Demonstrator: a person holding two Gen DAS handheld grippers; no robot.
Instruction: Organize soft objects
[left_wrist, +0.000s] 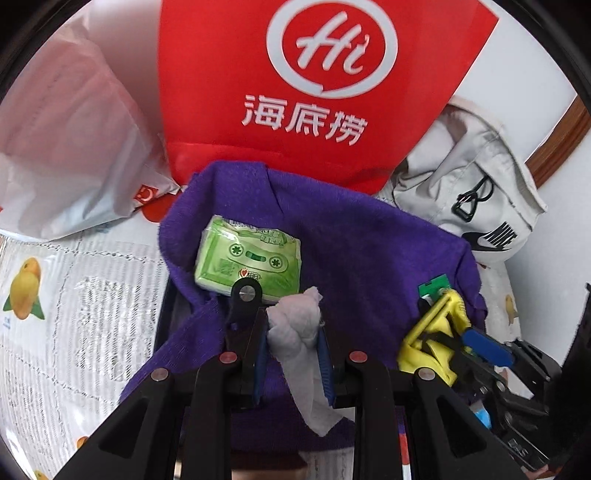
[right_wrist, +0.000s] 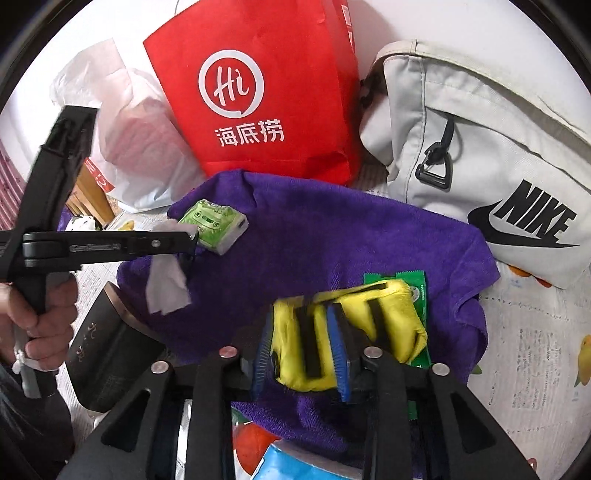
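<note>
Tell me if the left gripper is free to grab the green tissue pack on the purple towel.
Probably not as things stand: the left gripper is shut on a crumpled white tissue. The green tissue pack lies uncovered just ahead on the purple towel, so only that load blocks it.

Purple towel: matt, napped terry cloth. Green tissue pack at 10 o'clock on it: glossy plastic film. Tissue: soft, crumpled white paper, between ribbed blue fingers. Yellow pouch: smooth, slightly shiny fabric, black strips. Red bag at 12 o'clock: matt creased paper. Plastic bag at 10 o'clock: translucent, wrinkled. Grey bag at 2 o'clock: woven canvas, matt.
</note>
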